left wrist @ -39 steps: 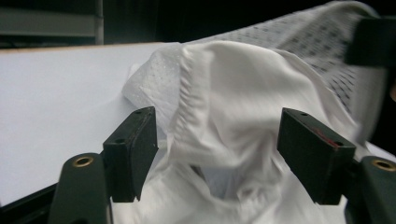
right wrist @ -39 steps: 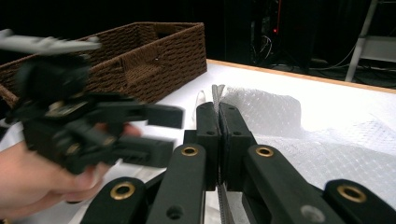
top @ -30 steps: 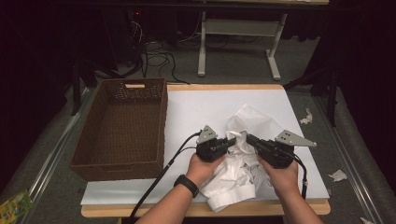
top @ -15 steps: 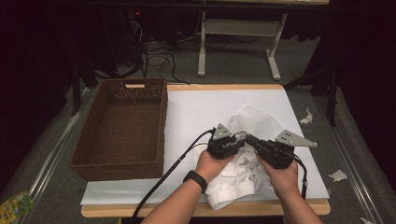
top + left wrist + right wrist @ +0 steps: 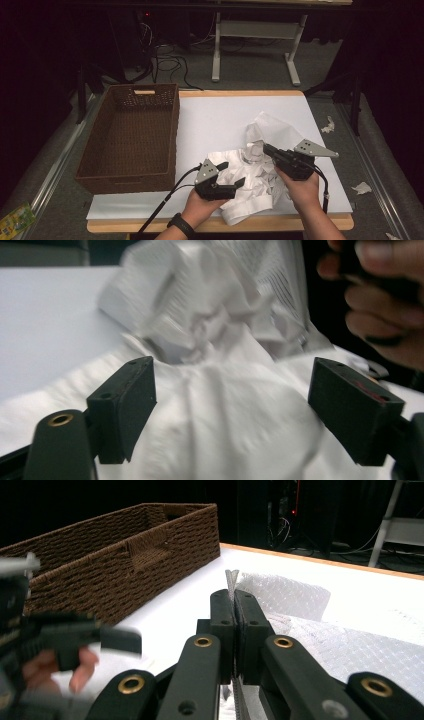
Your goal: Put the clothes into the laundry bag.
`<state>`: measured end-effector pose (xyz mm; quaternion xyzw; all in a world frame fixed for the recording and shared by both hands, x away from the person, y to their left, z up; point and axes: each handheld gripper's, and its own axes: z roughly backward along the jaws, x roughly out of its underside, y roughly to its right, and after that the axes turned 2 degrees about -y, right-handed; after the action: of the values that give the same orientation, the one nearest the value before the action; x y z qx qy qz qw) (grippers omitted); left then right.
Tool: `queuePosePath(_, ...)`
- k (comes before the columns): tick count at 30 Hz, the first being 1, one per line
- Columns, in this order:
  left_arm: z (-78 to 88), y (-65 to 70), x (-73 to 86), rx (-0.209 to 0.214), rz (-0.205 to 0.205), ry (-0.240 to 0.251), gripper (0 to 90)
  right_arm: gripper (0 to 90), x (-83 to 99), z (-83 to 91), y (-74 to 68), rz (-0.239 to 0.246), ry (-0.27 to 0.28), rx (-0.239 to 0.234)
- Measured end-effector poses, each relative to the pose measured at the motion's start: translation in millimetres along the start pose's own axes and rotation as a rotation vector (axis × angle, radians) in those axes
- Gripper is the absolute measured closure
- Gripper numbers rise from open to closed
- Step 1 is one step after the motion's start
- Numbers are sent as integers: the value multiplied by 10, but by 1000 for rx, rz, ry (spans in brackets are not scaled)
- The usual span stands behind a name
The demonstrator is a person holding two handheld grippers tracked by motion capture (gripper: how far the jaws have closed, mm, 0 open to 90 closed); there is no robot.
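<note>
Basket (image 5: 131, 137) walling the table's (image 5: 215, 120) left edge, crumpled cloth (image 5: 252, 185) heaped at the near right corner, bare white room across the far middle and far right corner.

1. Left gripper (image 5: 234, 180): black body, grey three-cornered plate on top with small dark holes. Black cable trails from it toward the near table edge.
2. Left gripper view: two blocky black jaw pads (image 5: 125, 405), matte, small screw recesses on the upper faces; brass-ringed hole in the black link at lower left.
3. Right gripper (image 5: 267, 149): black body, same grey plate with dark holes; black cable runs down beside the wrist.
4. Right gripper view: black linkage arms with four brass-ringed pivots.
5. Black wristwatch (image 5: 181, 225) on left wrist. Forearms bare, no sleeves.
</note>
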<state>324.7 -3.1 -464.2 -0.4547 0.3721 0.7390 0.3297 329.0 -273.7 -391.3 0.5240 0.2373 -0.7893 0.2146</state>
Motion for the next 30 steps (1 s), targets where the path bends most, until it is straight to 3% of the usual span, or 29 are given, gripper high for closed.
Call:
queuePosePath(2,-75,71,51,-1,-31,-32,189,889,-1,5,-3,7,3,0)
queuePosePath(4,-187,120,102,-26,-64,-105,199,890,1,16,-3,2,3,-2)
queuePosePath(5,-262,136,126,-39,-78,-168,210,889,3,16,-2,-1,4,1)
queuePosePath(7,-320,166,105,-65,-100,-208,227,889,6,10,5,-3,3,-1)
queuePosePath(10,-396,180,94,-77,-114,-277,348,889,10,-3,-1,1,-2,-4)
queuePosePath(13,-418,162,88,-80,-95,-299,572,889,7,-1,-10,1,-1,-7)
queuePosePath(14,-416,155,86,-80,-93,-300,684,889,5,2,-11,4,1,-8)
queuePosePath(17,-373,143,88,-77,-88,-266,808,890,1,7,-18,4,5,-6)
queuePosePath(23,-235,91,54,-88,-75,-175,829,890,-10,-1,-50,10,6,-23)
queuePosePath(30,153,23,-223,-153,-83,-51,831,890,-65,-71,-152,17,18,-61)
